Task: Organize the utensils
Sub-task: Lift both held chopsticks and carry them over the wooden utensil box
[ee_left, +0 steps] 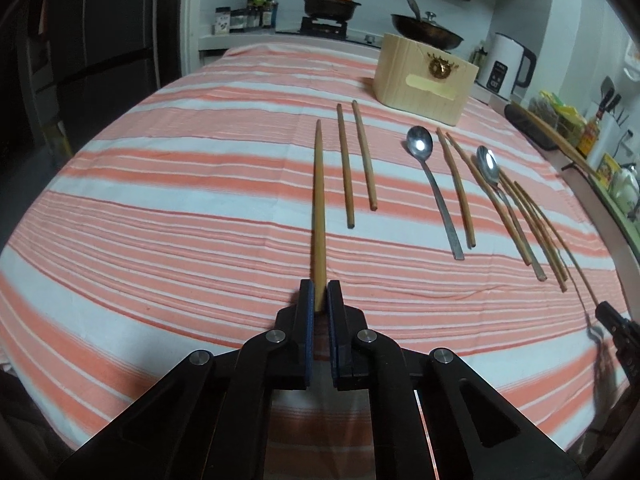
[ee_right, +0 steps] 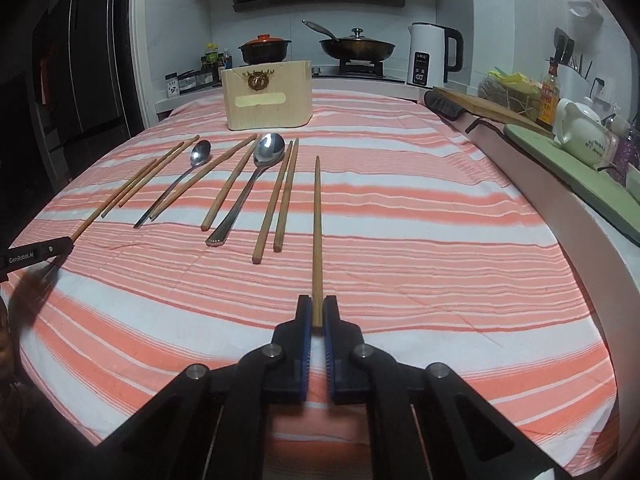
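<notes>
A wooden chopstick (ee_left: pixel 319 208) is clamped at its near end between the fingers of the left gripper (ee_left: pixel 319 300), its tip pointing far across the striped cloth (ee_left: pixel 180 200) on the counter. Another chopstick (ee_right: pixel 317 240) is clamped likewise by the right gripper (ee_right: pixel 317 312). Between these 2, more chopsticks and 2 steel spoons (ee_right: pixel 256 184) are laid in a row. A wooden box (ee_right: pixel 266 96) is set at the far side.
</notes>
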`<state>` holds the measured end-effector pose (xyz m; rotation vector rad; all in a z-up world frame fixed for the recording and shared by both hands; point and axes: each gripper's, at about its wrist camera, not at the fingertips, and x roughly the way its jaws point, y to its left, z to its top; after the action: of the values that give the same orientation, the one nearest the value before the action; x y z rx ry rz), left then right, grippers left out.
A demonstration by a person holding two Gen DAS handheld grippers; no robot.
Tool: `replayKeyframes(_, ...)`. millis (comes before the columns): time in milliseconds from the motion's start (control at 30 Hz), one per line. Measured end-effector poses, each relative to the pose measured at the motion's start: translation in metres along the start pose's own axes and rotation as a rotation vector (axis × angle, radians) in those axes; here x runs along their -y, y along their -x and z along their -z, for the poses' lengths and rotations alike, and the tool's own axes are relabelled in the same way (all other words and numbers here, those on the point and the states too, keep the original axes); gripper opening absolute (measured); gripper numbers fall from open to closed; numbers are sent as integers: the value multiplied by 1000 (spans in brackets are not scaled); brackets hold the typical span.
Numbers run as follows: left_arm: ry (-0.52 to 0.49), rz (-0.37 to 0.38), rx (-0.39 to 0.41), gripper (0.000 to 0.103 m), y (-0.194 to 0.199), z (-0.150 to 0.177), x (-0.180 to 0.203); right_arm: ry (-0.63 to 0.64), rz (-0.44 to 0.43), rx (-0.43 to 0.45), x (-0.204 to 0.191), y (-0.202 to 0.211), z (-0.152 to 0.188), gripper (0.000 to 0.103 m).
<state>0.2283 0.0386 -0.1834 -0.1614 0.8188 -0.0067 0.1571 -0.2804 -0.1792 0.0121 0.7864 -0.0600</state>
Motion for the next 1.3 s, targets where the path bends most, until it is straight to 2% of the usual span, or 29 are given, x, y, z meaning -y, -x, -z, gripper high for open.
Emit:
replayKeyframes(167,5,-1,49,4,15,-20,-8,1,-2,36,2,9,-25,6)
replayKeyframes(333,-37,-3,131,4,41,-50,-10,25,-5,86,2,20,-57,6)
replayKeyframes(667,-116,48,272,4,83,-121,-8,86,15,240,6,42,-129,6)
replayKeyframes(967,-110,126,334,4,99,-170,0,85,-23,340,6,59,-182,6)
replayKeyframes(1300,-109,228,355,4,107,-212,20,76,-130,328,1,66,-226,6)
